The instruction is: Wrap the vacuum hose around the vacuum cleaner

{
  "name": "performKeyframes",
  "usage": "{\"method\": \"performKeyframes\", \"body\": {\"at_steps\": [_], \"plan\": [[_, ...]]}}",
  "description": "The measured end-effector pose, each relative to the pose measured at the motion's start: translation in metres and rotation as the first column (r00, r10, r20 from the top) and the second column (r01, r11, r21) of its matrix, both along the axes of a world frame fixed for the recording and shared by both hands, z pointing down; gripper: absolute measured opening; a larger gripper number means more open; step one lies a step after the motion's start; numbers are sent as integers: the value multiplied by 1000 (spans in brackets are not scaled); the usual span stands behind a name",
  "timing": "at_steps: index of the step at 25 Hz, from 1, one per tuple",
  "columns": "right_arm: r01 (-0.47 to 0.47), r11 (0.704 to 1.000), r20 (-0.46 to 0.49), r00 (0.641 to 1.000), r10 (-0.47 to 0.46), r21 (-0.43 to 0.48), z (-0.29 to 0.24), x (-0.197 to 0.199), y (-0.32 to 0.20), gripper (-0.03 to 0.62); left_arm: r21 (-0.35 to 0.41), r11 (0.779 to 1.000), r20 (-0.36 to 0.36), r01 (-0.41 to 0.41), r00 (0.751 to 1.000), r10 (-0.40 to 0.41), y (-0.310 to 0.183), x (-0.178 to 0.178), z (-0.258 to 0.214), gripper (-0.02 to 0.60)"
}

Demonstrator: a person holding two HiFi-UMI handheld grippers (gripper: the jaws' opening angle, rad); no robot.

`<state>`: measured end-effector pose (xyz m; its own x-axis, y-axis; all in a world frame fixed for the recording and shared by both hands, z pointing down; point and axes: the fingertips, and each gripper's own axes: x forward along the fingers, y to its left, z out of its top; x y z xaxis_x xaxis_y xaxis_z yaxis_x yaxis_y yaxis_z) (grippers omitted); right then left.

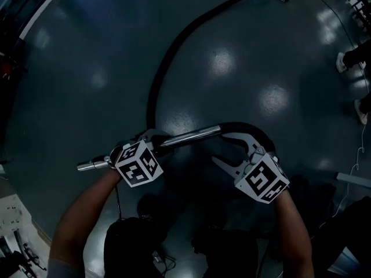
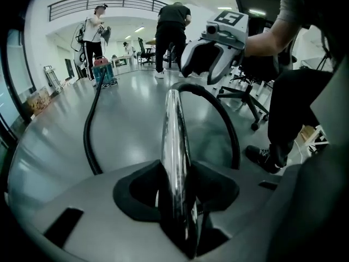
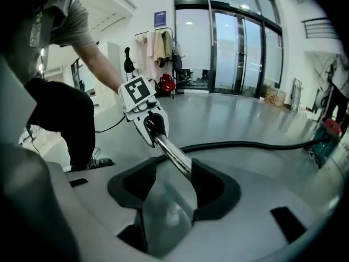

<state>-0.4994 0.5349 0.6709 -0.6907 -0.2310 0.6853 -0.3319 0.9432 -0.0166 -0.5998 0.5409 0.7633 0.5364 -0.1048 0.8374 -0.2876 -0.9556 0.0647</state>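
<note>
1 wand point(image 1: 191, 135) | 1 hose point(image 1: 168, 57) | left gripper point(image 1: 153, 140), right gripper point(image 1: 233, 149) — both fingers clamped on wand

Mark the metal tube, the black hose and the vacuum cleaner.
metal tube point(image 1: 191, 136), head view, mid shaft.
black hose point(image 1: 151, 100), head view, part near the tube.
vacuum cleaner point(image 2: 103, 74), left gripper view, teal body.

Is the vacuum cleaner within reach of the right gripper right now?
Probably not. The right gripper is clamped on the metal wand, and the vacuum cleaner stands far off across the floor, at the far end of the hose.
</note>
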Motion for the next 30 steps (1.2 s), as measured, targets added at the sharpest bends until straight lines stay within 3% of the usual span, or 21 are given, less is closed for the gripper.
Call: {"method": "performKeyframes", "body": {"at_steps": [4,7,11,13,16,21,24,27,30], "plan": [[-157,980,64,984,165,-118,-38,7,25,184,8,1000,19,-3,1000,3,9,-3,-48,175],[-278,941,96,949,300,-194,-64,7,43,184,4,1000,23,5,1000,-5,20,-4,-87,174],[-382,846,181,864,469,-372,-113,1,64,185,28,1000,13,10,1000,-11,31,-1,-146,175],[-411,803,218,817,534,-431,-147,-4,69,236,47,999,8,16,1000,-17,35,-3,-180,175],[-438,755,263,751,606,-488,-203,-24,74,276,63,998,7,26,1000,-26,43,-15,-234,175],[-485,691,286,666,689,-535,-284,-43,90,276,45,997,-11,57,998,-56,74,-22,-314,175],[-519,651,298,606,737,-553,-324,-50,92,330,51,996,-12,74,997,-73,86,-26,-358,175],[-540,583,305,519,799,-607,-357,-62,95,396,49,994,-4,98,995,-98,98,-38,-397,175],[-542,477,304,380,873,-692,-384,-67,98,396,49,992,-7,115,993,-115,110,-48,-433,175]]}}
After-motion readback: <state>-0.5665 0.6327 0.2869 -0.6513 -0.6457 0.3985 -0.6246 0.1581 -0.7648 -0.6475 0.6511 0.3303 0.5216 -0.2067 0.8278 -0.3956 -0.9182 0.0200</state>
